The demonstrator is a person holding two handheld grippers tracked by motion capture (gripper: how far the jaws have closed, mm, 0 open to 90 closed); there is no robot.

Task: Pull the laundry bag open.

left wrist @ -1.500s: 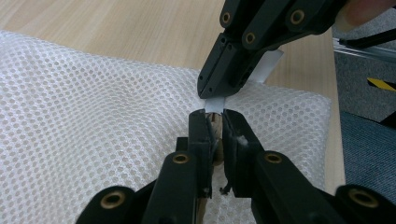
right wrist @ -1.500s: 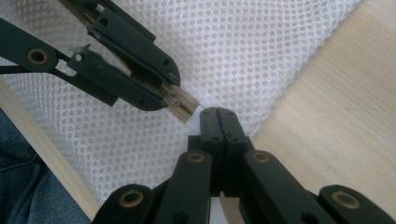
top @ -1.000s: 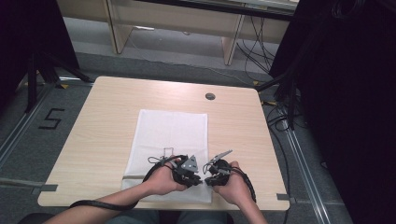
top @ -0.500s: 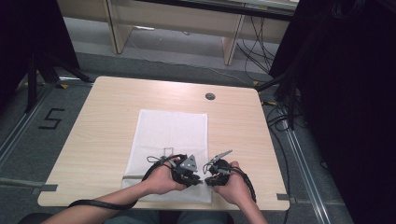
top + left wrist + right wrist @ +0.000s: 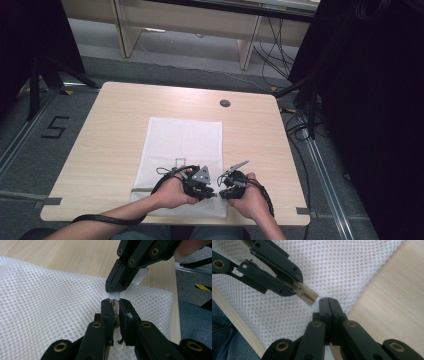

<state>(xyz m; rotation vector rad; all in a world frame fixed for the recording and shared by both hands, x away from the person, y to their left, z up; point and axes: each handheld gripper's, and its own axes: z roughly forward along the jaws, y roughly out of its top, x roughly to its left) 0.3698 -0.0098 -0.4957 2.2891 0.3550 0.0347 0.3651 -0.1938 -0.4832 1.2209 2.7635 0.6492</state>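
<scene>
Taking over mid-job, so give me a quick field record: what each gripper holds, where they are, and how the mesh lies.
left gripper: shut on a small wooden piece, which sticks out past its tips
right gripper: shut; in the left gripper view it pinches a white tab
relation: tips nearly meet, over the near right part of the mesh
white mesh sheet: spread flat on the table, near edge at the table's front
hands: left hand and right hand side by side at the table's near edge
</scene>
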